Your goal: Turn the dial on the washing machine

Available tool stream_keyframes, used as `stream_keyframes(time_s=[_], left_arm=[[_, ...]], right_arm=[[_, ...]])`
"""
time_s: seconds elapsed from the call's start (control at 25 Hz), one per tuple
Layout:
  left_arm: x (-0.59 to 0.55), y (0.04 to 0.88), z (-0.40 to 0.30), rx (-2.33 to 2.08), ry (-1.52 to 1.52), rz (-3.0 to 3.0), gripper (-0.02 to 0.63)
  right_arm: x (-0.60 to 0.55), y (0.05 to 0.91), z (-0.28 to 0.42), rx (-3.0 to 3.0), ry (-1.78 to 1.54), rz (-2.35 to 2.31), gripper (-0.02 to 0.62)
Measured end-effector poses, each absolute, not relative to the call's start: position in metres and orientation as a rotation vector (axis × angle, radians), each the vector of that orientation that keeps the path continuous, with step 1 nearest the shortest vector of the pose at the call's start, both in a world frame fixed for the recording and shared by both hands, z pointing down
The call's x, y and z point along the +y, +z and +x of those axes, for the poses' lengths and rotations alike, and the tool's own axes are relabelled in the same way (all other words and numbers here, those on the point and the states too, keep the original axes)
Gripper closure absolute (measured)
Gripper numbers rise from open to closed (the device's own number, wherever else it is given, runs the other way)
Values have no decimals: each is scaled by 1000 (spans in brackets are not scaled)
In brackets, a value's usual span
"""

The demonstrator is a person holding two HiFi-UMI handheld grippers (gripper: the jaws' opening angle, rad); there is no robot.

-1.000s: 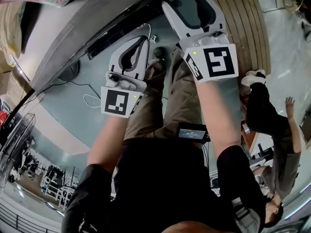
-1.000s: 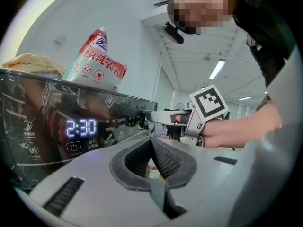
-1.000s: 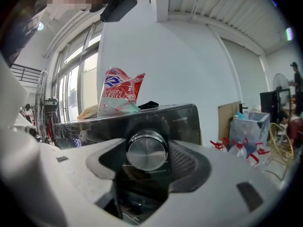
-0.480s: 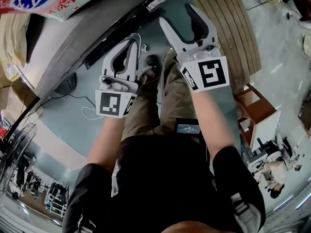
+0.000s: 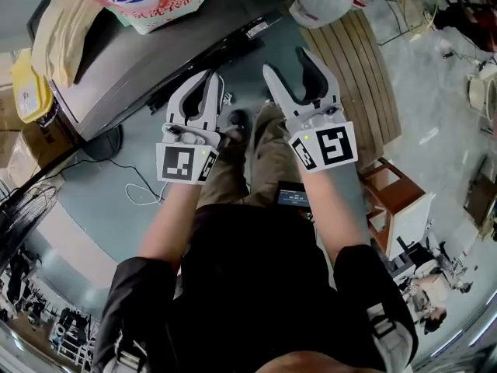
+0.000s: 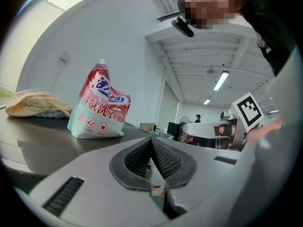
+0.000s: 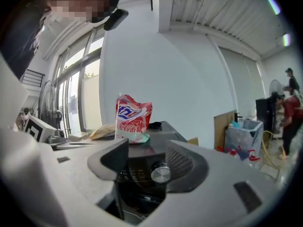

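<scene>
Dial (image 7: pixel 161 172) first: a small silvery knob on the dark front panel of the washing machine (image 5: pixel 116 64), just under the top where a red and white detergent bag (image 7: pixel 133 117) and a pale cloth (image 5: pixel 66 22) lie. The right gripper (image 5: pixel 289 67) is aimed at it. In the right gripper view the knob shows in the gap between the jaws, nearer the right-hand one, but apart from both, and the gripper looks well short of the panel. Its jaws stand wide and are closing with nothing between the pads. The left gripper (image 5: pixel 196 103) is held beside it near the machine's front edge, jaws pressed together on nothing.

Standing here, my worry is the timing. If the jaws go on narrowing before the gripper reaches the panel, the tips could land on the knob's face or on the buttons beside it instead of straddling it. The off-centre line adds to that: one pad may strike first and skid. The knob looks smooth and shiny, so a light or lopsided pinch would likely slip round it without turning it
</scene>
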State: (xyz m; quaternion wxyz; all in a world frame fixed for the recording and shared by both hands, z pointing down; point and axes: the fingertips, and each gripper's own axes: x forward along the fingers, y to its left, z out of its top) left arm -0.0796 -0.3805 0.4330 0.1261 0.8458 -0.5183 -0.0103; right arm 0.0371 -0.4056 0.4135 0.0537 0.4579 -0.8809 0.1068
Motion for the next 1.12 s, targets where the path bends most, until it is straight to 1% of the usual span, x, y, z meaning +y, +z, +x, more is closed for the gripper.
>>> stream_keyframes(time_s=[0.12,0.36,0.56,0.68,0.8,1.0,1.12], left_arm=[[-373,408,-89,-1523,-50,2459,611],[-359,358,-106,-1510,-74,2468,611],[-343,325,-120,-1514,-118,2478,611],[-338,308,-123,-1529,-164,2472,611],[-328,290,-123,-1564,-192,2480,611],[-306,269,-124,-1648,-181,2482,611],[-292,263,-113,-1656,-197,2458,611]], right_arm=[[-397,398,34,-2692,376,1391,354],[-380,353,40,-2666,264,1394,378],[-361,322,55,-2665,210,1396,436],[-354,307,67,-2662,177,1401,496],[-345,296,72,-2692,133,1389,594],[-335,291,71,-2743,85,1309,594],[-333,286,82,-2763,27,1294,593]])
